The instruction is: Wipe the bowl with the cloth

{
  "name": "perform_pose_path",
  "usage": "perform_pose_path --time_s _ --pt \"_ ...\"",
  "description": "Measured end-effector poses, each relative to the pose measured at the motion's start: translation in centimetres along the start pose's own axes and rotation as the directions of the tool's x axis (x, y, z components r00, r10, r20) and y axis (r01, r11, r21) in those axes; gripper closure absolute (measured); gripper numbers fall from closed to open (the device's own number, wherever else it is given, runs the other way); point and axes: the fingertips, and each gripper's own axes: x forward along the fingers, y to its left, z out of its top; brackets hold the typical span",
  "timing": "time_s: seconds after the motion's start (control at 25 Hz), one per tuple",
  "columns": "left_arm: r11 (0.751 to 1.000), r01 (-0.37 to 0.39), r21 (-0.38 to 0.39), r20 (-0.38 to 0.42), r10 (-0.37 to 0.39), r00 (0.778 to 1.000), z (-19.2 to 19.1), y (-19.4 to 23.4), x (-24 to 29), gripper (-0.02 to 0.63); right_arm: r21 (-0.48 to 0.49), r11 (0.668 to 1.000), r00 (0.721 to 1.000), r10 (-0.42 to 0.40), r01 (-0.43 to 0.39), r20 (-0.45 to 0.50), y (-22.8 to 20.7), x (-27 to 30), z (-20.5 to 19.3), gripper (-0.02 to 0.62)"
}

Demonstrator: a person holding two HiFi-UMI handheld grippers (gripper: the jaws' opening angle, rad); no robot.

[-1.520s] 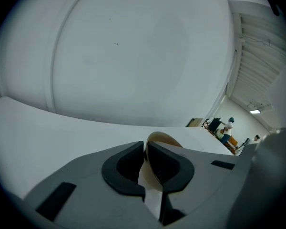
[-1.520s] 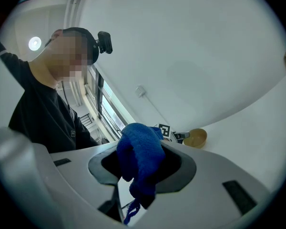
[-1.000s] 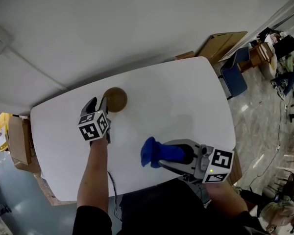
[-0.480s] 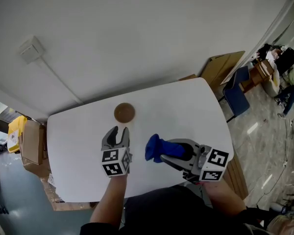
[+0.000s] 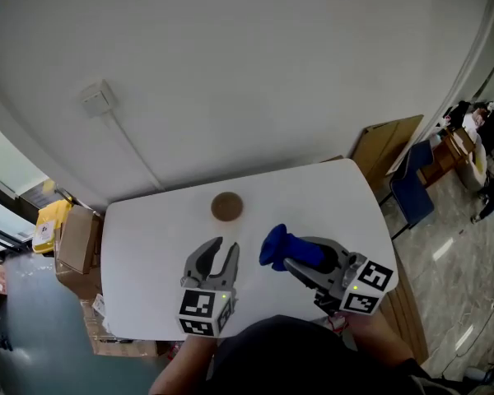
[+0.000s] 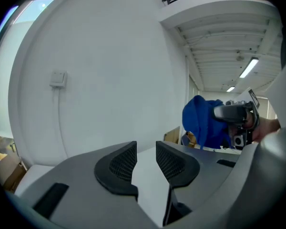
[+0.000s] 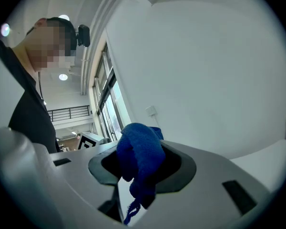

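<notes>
**A:** What changed on the left?
**B:** The left tongs have pulled back from the bowl and risen. Their jaws have just been narrowing but still stand apart, with nothing between them.
**A:** And the bowl?
**B:** It sits alone on the surface.
**A:** The right side?
**B:** The right tongs are clamped on the blue cloth, clear of the bowl. The wiping looks finished or paused.

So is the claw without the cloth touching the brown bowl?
Apart. The head view shows bare white table between the left gripper and the bowl. The left gripper view shows its jaws, which have just been closing, with nothing between them.
</notes>
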Motion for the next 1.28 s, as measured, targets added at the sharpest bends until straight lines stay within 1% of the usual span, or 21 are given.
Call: perform_pose_path --time_s 0.08,0.28,0.36,0.48,0.64,0.88,1.0,1.16,1.28 --pt "1.0 0.008 0.007 0.025 -0.008 1.0 0.9 -0.6 -1.2 0.474 -0.048 0.999 1.0 0.021 -0.02 0.011 1.0 -0.1 1.0 0.451" --pt "0.998 0.056 0.025 0.082 -0.058 0.995 3.5 -2.6 -3.1 0.474 -0.163 0.98 0.992 0.121 -0.114 0.036 4.5 -0.3 3.5 0.451" --pt "0.998 0.054 0.04 0.098 -0.058 0.994 4.5 -2.9 -3.7 0.474 -0.193 0.974 0.991 0.128 -0.118 0.038 5.2 -0.2 3.9 0.451" --pt "0.998 0.044 0.054 0.11 -0.05 0.993 5.5 -2.8 -4.5 0.474 -0.221 0.97 0.993 0.11 -0.096 0.051 5.5 -0.1 4.4 0.451" --pt "0.999 0.025 0.048 0.108 -0.031 0.994 5.8 -2.1 -5.6 0.485 -0.224 0.971 0.994 0.093 -0.078 0.058 5.5 -0.3 4.5 0.456" --pt "1.0 -0.014 0.014 0.11 0.013 0.994 5.8 -0.4 -6.6 0.495 -0.204 0.976 0.995 0.084 -0.071 0.056 5.4 -0.2 4.3 0.456" --pt "1.0 -0.019 0.014 0.109 0.017 0.994 5.9 -0.3 -6.7 0.499 -0.198 0.978 0.995 0.078 -0.065 0.06 5.3 -0.4 4.4 0.457" --pt "0.999 -0.015 0.038 0.106 0.011 0.994 5.6 -0.4 -6.7 0.502 -0.188 0.98 0.995 0.073 -0.06 0.063 5.2 -0.4 4.3 0.457" --pt "1.0 -0.011 0.026 0.11 0.008 0.994 5.6 -0.4 -6.6 0.505 -0.18 0.982 0.995 0.069 -0.057 0.065 5.1 -0.4 4.3 0.457"
